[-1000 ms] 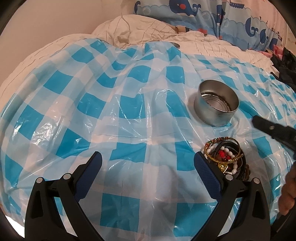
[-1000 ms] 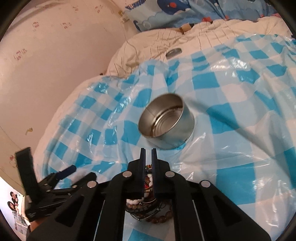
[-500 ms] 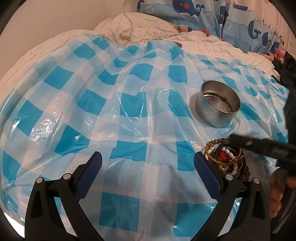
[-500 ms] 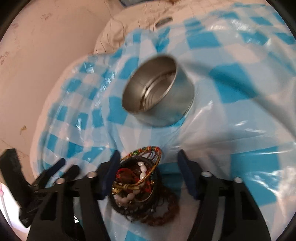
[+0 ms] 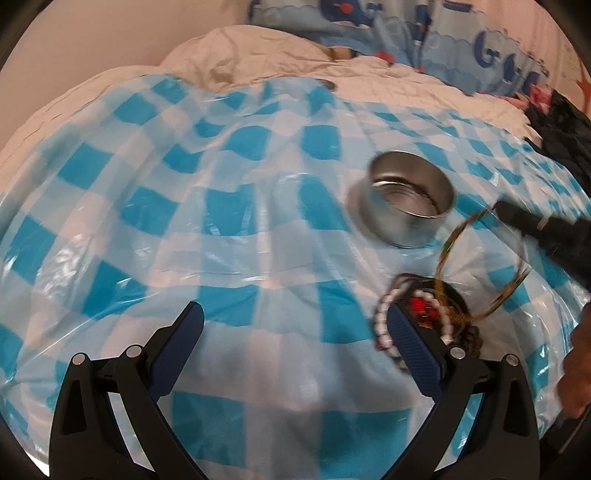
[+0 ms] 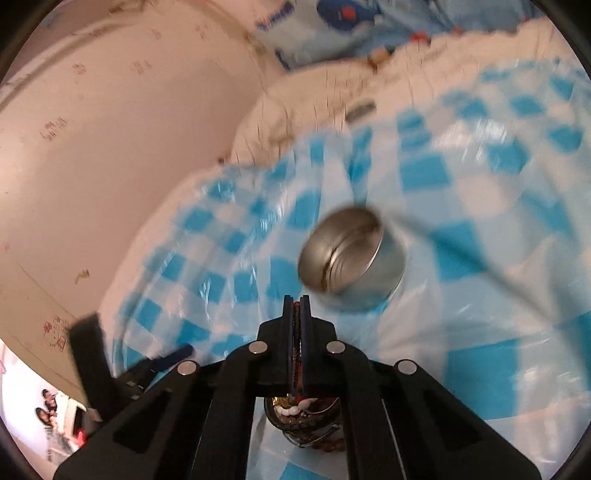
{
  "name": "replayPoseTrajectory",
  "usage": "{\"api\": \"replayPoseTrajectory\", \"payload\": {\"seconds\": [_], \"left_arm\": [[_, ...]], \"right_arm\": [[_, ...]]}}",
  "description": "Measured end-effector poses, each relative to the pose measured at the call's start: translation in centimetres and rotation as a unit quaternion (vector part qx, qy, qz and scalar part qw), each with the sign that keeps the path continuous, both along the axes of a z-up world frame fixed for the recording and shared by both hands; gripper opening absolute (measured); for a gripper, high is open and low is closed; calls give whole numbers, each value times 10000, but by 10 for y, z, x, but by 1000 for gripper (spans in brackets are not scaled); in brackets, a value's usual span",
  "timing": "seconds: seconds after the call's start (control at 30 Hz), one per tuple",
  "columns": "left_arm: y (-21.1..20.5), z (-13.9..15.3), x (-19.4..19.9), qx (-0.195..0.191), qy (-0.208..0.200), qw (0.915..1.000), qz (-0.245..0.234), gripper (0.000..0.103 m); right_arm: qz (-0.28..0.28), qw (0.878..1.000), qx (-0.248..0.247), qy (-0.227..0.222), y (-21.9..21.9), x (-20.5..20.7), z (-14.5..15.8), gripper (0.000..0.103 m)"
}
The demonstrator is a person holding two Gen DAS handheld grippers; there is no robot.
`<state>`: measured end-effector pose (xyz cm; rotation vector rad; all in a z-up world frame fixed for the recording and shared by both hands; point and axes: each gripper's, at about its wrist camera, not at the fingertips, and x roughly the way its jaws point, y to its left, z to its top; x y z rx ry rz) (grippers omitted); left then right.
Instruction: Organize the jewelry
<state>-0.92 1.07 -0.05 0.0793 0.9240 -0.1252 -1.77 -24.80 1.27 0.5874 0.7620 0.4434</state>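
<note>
A round silver tin [image 5: 410,199] stands open on the blue-and-white checked plastic sheet [image 5: 221,221]; it also shows in the right wrist view [image 6: 351,258]. A pile of bracelets [image 5: 424,317] lies in front of it. My right gripper [image 6: 296,306] is shut on a thin gold bangle [image 5: 476,266] and holds it lifted above the pile [image 6: 306,417], near the tin. In the left wrist view the right gripper [image 5: 506,210] enters from the right. My left gripper [image 5: 295,325] is open and empty, its right finger next to the pile.
The sheet covers a bed with a cream quilt [image 5: 258,55] and whale-print bedding [image 5: 443,33] at the back. Dark clothing [image 5: 561,129] lies at the far right. A wall [image 6: 110,147] rises to the left of the bed.
My right gripper opened over the pile, closed on the gold bangle and lifted it toward the tin. The left gripper stayed open and shifted slightly.
</note>
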Motion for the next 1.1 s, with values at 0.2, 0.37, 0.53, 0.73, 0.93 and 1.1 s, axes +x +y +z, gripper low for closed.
{"api": "replayPoseTrajectory", "payload": {"seconds": [0.2,0.37,0.53,0.73,0.93,1.1], "left_arm": [[-21,-12,20,-730,378,9957,-427,95],[-34,-23,38,-987,540,9923,-525,83],[-59,-36,38,-675,685,9906,-976,34],[-59,-28,25,-741,650,9862,-1332,13],[-39,-9,21,-1401,607,9789,-1359,11],[-27,2,27,-1885,570,9712,-1338,11]], "right_arm": [[-446,9986,287,-68,-44,-12,9,4],[-505,9980,388,29,-54,-9,6,4],[-516,9973,516,71,-62,-10,3,4],[-499,9972,549,126,-62,-11,-2,4],[-470,9974,530,158,-59,-12,-7,4],[-487,9975,485,146,-57,-12,-7,4]]}}
